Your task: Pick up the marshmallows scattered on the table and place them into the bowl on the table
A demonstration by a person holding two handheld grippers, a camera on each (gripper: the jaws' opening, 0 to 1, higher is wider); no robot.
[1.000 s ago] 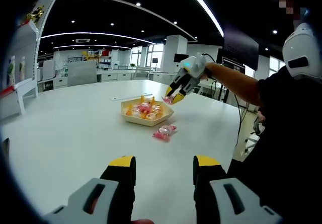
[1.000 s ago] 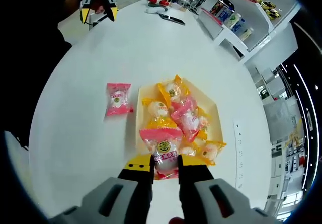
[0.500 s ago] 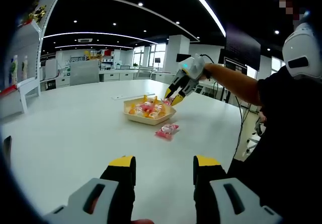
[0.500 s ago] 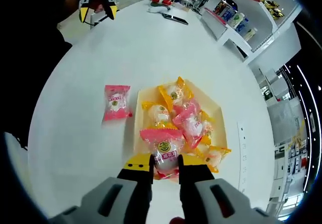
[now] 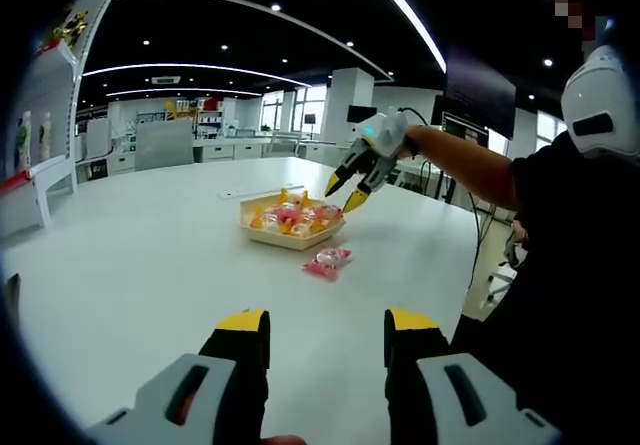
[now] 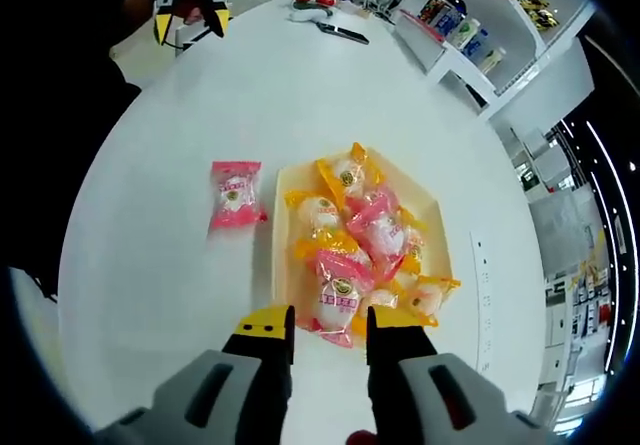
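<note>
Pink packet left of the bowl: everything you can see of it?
The pink packet is a shiny, flat plastic wrapper with crimped ends and a pale round marshmallow showing through its middle. It lies flat on the white table, alone, just outside the bowl, not touching it. No claw touches it. The left gripper view shows it in front of the bowl.

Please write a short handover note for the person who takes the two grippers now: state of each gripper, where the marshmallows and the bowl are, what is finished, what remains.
Right gripper: open, nothing held, above the near edge of the bowl.
Left gripper: open, empty, low over the white table, far from the bowl.
Done: the bowl holds a pile of wrapped marshmallows; a pink-wrapped marshmallow lies on top at the near side.
Left: one pink marshmallow packet lies on the table beside the bowl, apart from it. Pick it up and put it in.
</note>
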